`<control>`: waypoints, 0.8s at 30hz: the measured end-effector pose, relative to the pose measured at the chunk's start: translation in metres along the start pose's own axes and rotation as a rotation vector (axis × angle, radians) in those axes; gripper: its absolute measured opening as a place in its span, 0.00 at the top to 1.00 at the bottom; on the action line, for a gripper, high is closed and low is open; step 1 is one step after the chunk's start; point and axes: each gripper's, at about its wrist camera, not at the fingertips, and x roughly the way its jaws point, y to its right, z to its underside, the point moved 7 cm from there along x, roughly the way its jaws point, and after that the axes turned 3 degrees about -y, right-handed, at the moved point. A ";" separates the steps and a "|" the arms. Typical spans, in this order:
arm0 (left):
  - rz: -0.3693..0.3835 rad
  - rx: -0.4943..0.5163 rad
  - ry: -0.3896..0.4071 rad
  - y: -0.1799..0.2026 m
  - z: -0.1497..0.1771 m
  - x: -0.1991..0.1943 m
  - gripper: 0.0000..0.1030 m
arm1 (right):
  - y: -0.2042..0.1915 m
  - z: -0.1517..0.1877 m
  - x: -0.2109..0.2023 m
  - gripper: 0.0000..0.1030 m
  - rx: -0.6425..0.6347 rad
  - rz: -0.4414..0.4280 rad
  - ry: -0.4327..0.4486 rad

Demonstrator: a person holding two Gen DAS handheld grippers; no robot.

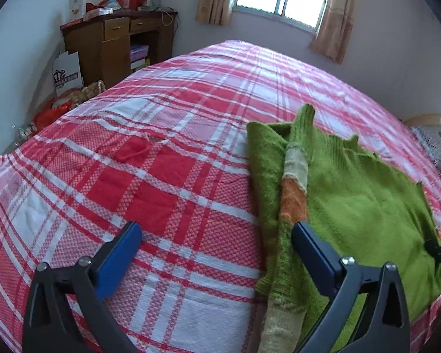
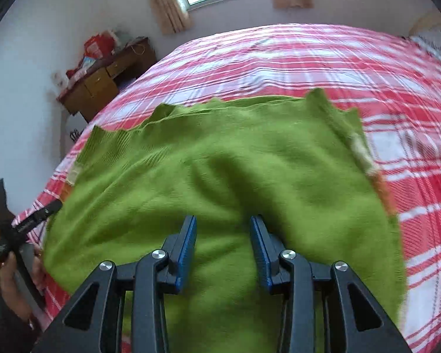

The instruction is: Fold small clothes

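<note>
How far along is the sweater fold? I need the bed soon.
Done: the green sweater lies on the bed with one striped sleeve folded over its body. In hand: nothing; both the left tongs and the right tongs are open above it. Left: the remaining folds; the body is still spread wide.

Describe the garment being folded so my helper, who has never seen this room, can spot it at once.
Start at the big bed under the window, covered by a red and white plaid sheet. On its near edge lies the green sweater, spread flat. It is the only garment there: fuzzy lime-green knit, with an orange and cream band on the sleeve folded along its side.
</note>
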 end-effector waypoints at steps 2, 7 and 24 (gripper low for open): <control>-0.022 0.036 -0.012 0.003 -0.002 0.000 0.00 | -0.002 0.006 -0.005 0.63 -0.025 0.023 0.005; -0.077 0.086 0.026 -0.003 -0.017 -0.008 0.00 | -0.013 0.016 -0.014 0.62 -0.136 0.111 0.036; 0.018 0.163 -0.013 0.024 -0.049 0.035 0.00 | -0.197 0.089 -0.013 0.50 -0.707 0.066 0.128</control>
